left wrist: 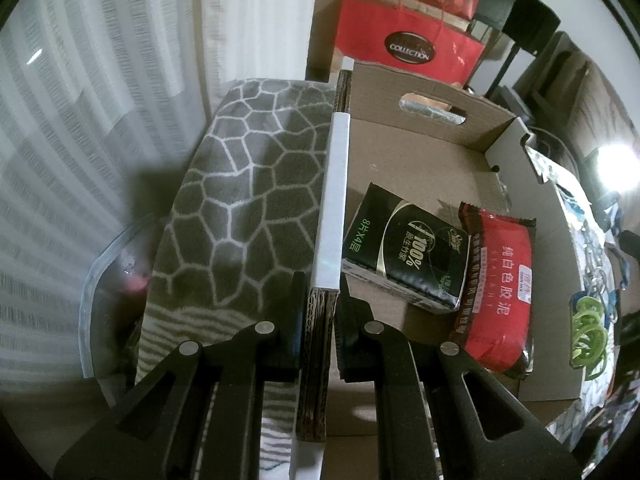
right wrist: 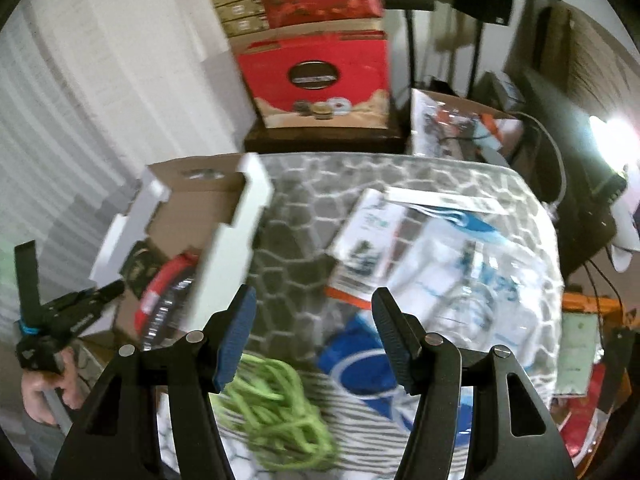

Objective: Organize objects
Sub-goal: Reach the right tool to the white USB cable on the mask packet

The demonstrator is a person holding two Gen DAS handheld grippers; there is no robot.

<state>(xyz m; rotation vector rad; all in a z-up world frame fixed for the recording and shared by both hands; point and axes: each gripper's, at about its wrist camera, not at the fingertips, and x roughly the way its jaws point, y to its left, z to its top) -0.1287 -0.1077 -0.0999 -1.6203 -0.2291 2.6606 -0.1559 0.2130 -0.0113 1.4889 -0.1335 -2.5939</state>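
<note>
Nearest my left camera, the left tongs are clamped shut on the near wall of an open cardboard box, one finger outside and one inside the corrugated edge. Inside the box lie two things: a black tissue pack with green print, and touching its right side a red packet with dark crimped ends. The box sits on a worktop covered by a grey cloth with a white cracked pattern. From my right camera, which is blurred, the right tongs stand partly open with nothing between the fingers, hovering above the cloth. Just below them, near the left finger, lies a tangle of green cord. Beyond the tongs are clear plastic bags with blue print and a white leaflet. The box is off to the left of these tongs, well apart, and a hand grips the other tool at its corner. Behind the worktop stands a red gift bag among stacked boxes.
</note>
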